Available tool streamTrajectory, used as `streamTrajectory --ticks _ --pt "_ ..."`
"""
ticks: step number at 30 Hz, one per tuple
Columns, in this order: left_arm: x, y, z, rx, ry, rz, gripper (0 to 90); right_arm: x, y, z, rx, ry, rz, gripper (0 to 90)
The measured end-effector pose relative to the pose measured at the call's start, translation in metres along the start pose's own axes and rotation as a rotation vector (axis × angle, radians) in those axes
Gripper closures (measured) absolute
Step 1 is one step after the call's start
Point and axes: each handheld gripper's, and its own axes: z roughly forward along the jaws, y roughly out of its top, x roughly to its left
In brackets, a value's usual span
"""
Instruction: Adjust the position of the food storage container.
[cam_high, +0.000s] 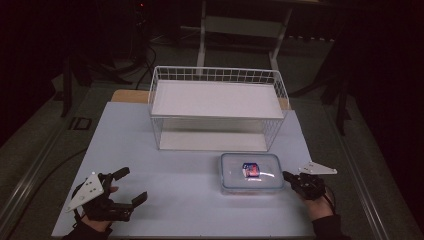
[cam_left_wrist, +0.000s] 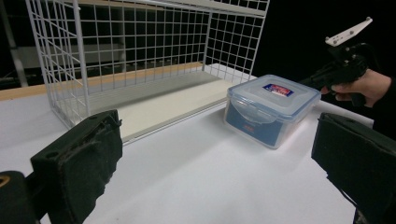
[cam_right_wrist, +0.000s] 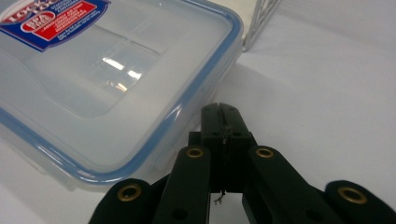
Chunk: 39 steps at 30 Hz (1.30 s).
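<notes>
Nearest me, the left claw (cam_high: 131, 186) waits wide open on the white surface (cam_high: 175, 200), while the right claw (cam_high: 286, 175), pinched shut and empty, noses up against the lidded plastic food container (cam_high: 251, 172). It sits untouched before the wire basket rack (cam_high: 217, 107); everything remains ahead.

Clear, blue-sealed lidded plastic box (cam_high: 252, 172) with red-blue label, flat on table, just before wire rack (cam_high: 218, 107)

My two grippers, the left gripper (cam_high: 131, 186) and the right gripper (cam_high: 285, 175), are black with pale grey plates. The container (cam_high: 251, 172) is clear with a blue-edged lid and a red-and-blue label (cam_high: 251, 169). The wire basket (cam_high: 218, 75) is white, the table (cam_high: 180, 190) white.
</notes>
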Motion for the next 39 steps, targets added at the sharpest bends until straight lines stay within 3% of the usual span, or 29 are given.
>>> streamTrajectory --ticks 21,39 --pt "-0.001 0.000 0.001 0.006 -0.006 0.002 1.9 0.041 0.026 0.023 -0.007 0.105 -0.068 90.0" --pt "-0.003 -0.001 0.002 0.013 -0.012 0.008 1.9 0.065 0.043 0.041 -0.003 0.157 -0.110 90.0"
